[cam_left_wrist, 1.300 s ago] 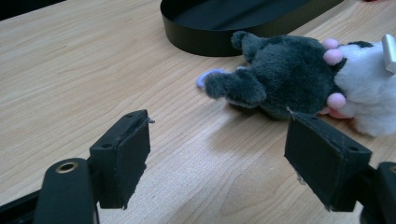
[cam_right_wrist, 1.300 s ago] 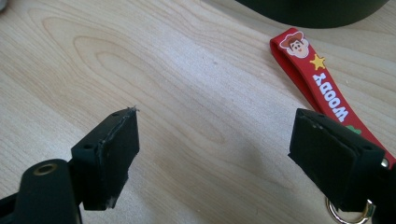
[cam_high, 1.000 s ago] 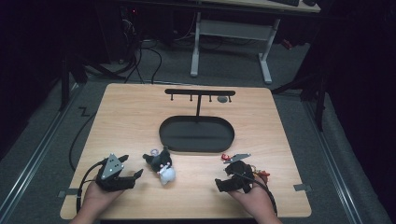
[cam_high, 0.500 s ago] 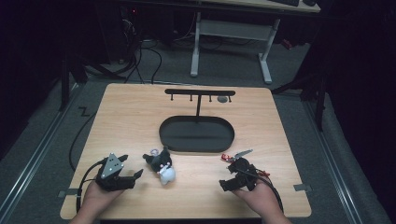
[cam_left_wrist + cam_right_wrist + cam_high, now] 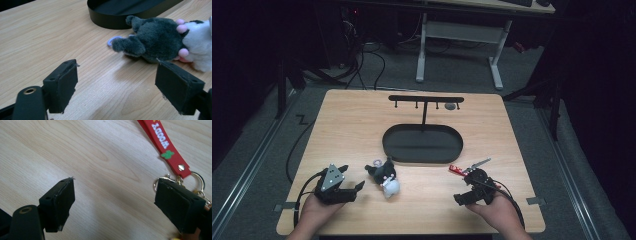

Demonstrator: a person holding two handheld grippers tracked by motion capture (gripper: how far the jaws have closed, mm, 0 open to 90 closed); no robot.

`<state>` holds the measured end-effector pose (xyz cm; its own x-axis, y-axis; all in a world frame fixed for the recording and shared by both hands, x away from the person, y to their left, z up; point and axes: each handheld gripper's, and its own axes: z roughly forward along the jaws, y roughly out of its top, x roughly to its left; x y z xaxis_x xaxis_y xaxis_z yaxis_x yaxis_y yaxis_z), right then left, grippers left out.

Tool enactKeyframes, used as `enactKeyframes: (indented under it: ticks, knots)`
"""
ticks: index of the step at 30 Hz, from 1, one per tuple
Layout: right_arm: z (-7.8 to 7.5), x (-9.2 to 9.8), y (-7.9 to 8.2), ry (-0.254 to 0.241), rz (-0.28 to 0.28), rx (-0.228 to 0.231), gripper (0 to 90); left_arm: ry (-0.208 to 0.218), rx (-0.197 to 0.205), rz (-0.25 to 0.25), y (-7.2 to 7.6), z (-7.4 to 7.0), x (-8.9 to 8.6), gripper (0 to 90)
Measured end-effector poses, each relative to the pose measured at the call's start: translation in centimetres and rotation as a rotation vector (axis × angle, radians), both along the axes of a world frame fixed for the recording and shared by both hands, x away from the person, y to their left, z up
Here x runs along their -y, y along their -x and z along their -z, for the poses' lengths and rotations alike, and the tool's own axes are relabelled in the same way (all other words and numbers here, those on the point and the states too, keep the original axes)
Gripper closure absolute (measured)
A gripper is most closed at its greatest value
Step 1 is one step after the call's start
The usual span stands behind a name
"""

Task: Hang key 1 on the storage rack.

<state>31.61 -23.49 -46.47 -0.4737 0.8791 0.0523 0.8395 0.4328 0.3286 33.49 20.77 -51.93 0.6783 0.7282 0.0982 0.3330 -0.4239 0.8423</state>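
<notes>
high view: the left gripper [image 5: 354,186] rests on the wooden table [image 5: 352,125], with the plush keychain toy [image 5: 385,177] lying just beyond its jaws, toward the black oval tray [image 5: 422,144]. behind the tray stands a black hook rack [image 5: 426,100]. the right gripper [image 5: 460,198] sits near the table's front edge, a red strap keychain [image 5: 462,169] just ahead of it.

left gripper view: the jaws have just been opening and stand spread wide with bare wood between them; the plush toy [image 5: 160,40] lies ahead and toward the far-side jaw, its lilac ring [image 5: 113,40] on the table.

right gripper view: the jaws stand spread, nothing between them; the red strap [image 5: 163,143] and its metal ring [image 5: 198,178] lie beside one jaw.

this looks like the approach before pickup. next, each gripper likely needs to slide forward, centre on its keychain, then close.
</notes>
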Motion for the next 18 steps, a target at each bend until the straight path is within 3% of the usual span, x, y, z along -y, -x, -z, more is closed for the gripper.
enactKeyframes:
  ticks: [2, 12, 18]
  knots:
    - [-0.1, 0.7, 0.2, 0.003, 0.005, -0.006, 17.7, -0.019, 0.001, -0.004, 0.0, 0.1, 0.1, 15.0]
    - [-0.7, 2.3, 0.9, 0.004, 0.031, -0.001, 20.3, 0.003, -0.022, -0.004, 0.0, -0.1, 0.0, 14.5]
    - [-1.1, 3.9, 1.4, 0.005, 0.077, -0.01, 23.1, 0.012, -0.037, 0.001, -0.1, -0.1, 0.0, 15.0]
